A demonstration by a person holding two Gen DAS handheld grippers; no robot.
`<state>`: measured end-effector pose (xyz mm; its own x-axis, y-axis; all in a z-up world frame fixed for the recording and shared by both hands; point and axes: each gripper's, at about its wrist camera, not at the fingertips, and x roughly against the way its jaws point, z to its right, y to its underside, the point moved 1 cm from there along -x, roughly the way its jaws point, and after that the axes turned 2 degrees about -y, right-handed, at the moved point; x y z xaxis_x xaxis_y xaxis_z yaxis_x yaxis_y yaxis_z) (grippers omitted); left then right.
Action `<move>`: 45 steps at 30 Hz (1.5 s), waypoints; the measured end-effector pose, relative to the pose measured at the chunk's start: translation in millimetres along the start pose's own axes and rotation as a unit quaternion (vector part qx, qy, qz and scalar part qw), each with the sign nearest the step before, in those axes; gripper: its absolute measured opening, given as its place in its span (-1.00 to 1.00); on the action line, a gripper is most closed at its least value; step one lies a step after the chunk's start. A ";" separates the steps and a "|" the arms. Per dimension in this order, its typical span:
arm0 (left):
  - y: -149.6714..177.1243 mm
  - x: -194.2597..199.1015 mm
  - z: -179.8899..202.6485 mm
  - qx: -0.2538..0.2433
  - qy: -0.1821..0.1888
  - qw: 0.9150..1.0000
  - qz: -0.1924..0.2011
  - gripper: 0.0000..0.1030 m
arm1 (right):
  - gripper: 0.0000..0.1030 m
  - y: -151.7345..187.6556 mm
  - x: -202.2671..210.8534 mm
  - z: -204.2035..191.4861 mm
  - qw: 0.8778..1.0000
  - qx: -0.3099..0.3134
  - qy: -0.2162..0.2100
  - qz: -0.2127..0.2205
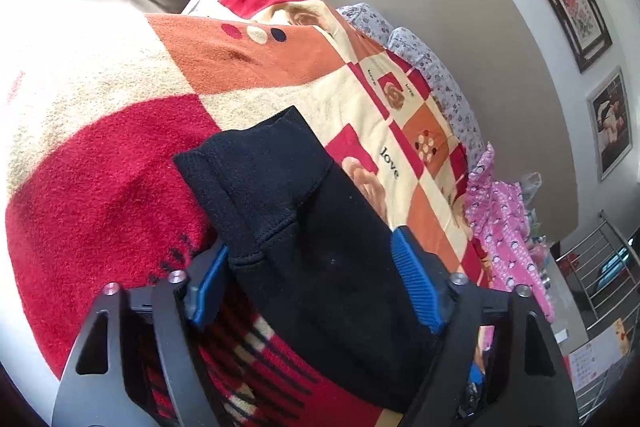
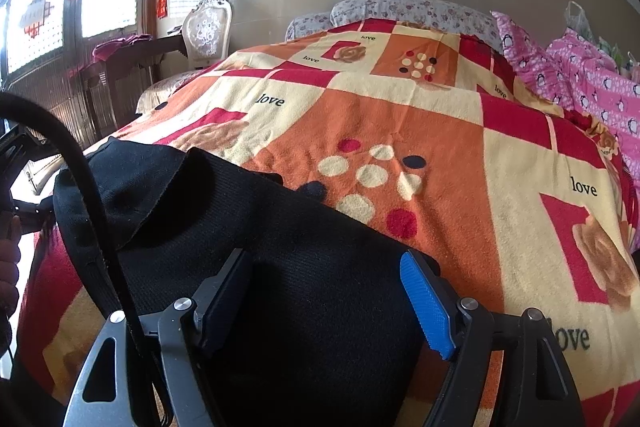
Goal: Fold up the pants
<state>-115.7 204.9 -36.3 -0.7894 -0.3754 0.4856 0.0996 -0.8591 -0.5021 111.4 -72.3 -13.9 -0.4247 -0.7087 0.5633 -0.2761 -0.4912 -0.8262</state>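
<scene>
The black pants lie on the patchwork blanket, one hemmed end pointing away from me. My left gripper straddles them. The cloth fills the gap between its blue pads, but the ribbed pad face shows bare, so the jaws stand open around the cloth. In the right wrist view the pants stretch off to the left in a rumpled heap. My right gripper hangs over their near part, open. Its blue right pad sits at the cloth's edge, its face uncovered.
The blanket covers a bed. Floral pillows lie at its head and pink bedding along the right side. A white chair and a dark table stand beyond the left edge. A black strap and a person's hand are at far left.
</scene>
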 end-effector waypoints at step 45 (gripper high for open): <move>230.5 26.2 135.4 -0.827 -0.084 0.512 0.214 -0.74 | 0.46 -117.8 40.9 -70.6 0.938 0.047 -0.337 -0.065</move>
<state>-31.4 -50.0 -42.4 -0.8328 -0.5501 0.0616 -0.5173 0.7340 -0.4401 65.7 -7.7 105.6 0.2585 -0.7833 0.5654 -0.1960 -0.6156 -0.7633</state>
